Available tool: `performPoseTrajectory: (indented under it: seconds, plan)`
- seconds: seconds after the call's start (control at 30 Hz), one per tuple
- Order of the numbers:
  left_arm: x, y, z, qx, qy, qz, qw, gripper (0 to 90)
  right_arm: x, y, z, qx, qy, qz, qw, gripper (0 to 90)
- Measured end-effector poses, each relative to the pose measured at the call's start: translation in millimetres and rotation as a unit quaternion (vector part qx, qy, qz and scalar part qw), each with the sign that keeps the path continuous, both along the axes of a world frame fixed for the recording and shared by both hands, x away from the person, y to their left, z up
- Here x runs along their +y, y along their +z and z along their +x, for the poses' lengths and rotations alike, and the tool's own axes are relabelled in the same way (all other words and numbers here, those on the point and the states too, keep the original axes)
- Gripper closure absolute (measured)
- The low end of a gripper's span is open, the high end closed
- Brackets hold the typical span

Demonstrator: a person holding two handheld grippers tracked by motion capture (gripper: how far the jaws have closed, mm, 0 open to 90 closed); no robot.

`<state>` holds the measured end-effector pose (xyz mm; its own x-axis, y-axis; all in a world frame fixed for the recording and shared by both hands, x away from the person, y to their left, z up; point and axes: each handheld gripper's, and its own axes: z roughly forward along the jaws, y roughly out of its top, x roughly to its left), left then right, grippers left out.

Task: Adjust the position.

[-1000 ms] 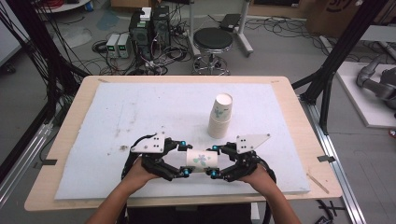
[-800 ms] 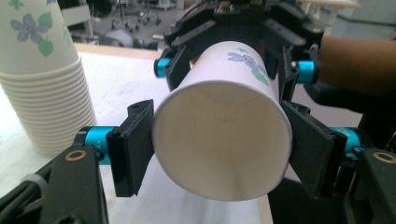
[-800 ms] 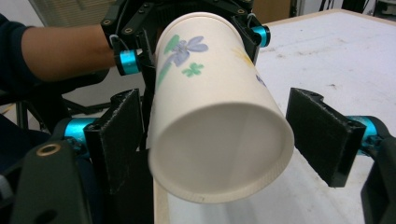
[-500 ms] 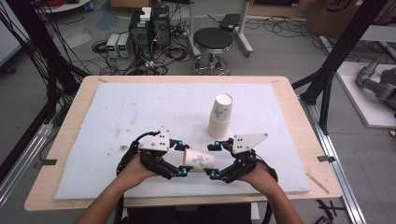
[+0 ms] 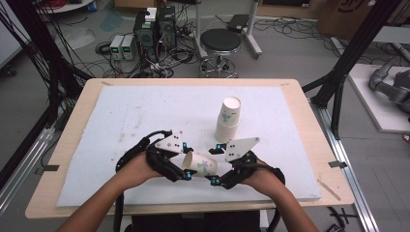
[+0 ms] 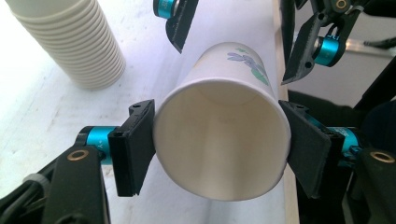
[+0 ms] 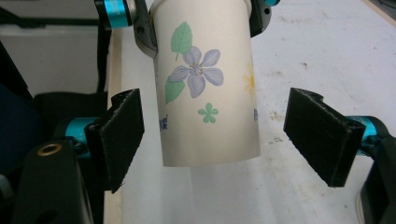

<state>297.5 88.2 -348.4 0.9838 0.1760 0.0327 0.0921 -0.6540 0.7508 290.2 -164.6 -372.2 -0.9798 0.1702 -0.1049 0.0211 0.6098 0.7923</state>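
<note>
Cup is lying sideways above the table's near edge; your left tool is clamping its rim, your right tool is spreading wide, just opened, around its base. Stack is standing well apart.

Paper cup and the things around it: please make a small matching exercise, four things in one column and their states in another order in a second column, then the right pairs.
Things
1. paper cup
2. cup stack
3. left gripper
4. right gripper

States
A. jaws apart, not touching the cup
B. lying level in the air, flower print on its side
C. pressing on the cup's rim from both sides
D. standing on the white mat

Pairs: 1-B, 2-D, 3-C, 4-A
</note>
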Motion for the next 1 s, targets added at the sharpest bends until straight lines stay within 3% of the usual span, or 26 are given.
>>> performPoseTrajectory:
  seconds: [0.27,0.63,0.87,1.0]
  plan:
    - [-4.3,5.2,1.6,-0.004,0.004,0.040,0.9992,30.7,10.1,2.1,1.2,-0.016,0.006,-0.031,0.9994,20.9]
    - [-13.1,13.2,3.8,-0.007,0.001,0.089,0.9960,30.7,22.1,3.1,1.9,-0.031,0.010,-0.070,0.9970,21.0]
    - [-18.2,13.5,4.4,-0.004,0.000,0.103,0.9947,30.7,32.0,-1.3,4.2,-0.034,0.015,-0.102,0.9941,26.0]
    - [-20.1,12.2,4.6,-0.003,-0.001,0.108,0.9941,30.7,36.4,-3.1,5.2,-0.031,0.016,-0.108,0.9935,28.8]
